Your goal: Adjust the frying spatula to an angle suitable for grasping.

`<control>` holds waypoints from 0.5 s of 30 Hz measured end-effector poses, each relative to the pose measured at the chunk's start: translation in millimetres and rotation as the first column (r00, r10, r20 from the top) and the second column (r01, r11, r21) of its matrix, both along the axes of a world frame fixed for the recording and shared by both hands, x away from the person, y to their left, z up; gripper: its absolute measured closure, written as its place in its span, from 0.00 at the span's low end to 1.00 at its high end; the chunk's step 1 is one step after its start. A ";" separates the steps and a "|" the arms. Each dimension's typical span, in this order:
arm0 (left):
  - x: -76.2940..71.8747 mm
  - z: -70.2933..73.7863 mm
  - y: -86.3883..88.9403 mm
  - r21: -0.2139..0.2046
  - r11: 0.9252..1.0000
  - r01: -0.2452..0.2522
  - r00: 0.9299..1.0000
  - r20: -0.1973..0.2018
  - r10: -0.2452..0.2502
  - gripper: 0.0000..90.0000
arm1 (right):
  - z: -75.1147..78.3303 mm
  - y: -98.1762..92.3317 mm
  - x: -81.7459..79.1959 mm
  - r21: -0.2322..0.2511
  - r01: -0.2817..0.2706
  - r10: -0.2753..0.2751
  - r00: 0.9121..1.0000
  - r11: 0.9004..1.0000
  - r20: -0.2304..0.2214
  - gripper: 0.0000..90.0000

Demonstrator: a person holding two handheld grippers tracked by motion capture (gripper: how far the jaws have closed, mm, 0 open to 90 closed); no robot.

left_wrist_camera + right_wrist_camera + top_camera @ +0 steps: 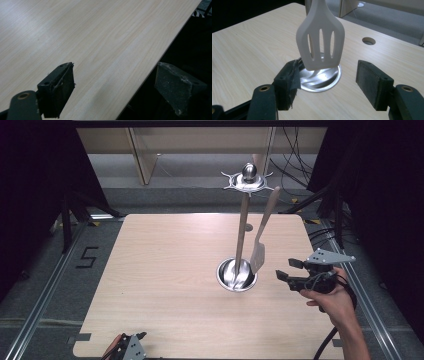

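Observation:
A utensil stand rises from a round metal base (236, 275) on the table, with a tan pole (242, 232) and a star-shaped metal hook ring (248, 180) on top. A slotted white spatula (258, 256) with a wooden handle hangs from the ring beside the pole, its head just above the base. My right gripper (288, 270) is held open just right of the spatula head. In the right gripper view the spatula (320, 40) hangs ahead of the right gripper (328, 75), above the metal base (322, 77). My left gripper (129, 338) is open at the table's near-left edge, empty.
The light wooden table (165, 270) has a small round hole (368, 40) at its far side. In the left gripper view the left gripper (113, 87) straddles the table's edge (140, 85), with dark floor beyond. Dark curtains, frame legs and cables surround the table.

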State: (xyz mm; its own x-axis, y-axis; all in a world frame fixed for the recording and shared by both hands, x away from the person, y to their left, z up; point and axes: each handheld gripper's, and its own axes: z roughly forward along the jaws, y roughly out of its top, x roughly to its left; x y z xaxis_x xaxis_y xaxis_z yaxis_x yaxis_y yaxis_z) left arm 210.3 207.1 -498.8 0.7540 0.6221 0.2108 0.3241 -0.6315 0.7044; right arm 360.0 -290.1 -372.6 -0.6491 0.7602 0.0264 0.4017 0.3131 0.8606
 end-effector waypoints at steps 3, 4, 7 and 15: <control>0.2 0.2 0.6 0.012 1.000 0.002 1.000 0.001 -0.002 0.17 | -4.0 -2.6 -2.0 -0.012 -0.004 0.004 1.000 1.000 -0.002 0.40; 0.3 -0.2 0.3 -0.001 1.000 -0.002 1.000 -0.001 0.002 0.17 | -5.6 -3.0 -3.0 -0.008 0.001 -0.001 1.000 1.000 -0.012 0.40; 0.7 -0.5 0.3 0.000 1.000 -0.001 1.000 -0.001 0.001 0.17 | -11.1 -6.9 -5.9 -0.013 0.007 -0.008 1.000 1.000 -0.027 0.40; -0.3 -0.1 -0.2 -0.005 1.000 0.013 1.000 0.002 -0.013 0.17 | -24.2 -9.3 -7.3 -0.030 -0.004 0.002 0.999 1.000 -0.054 0.40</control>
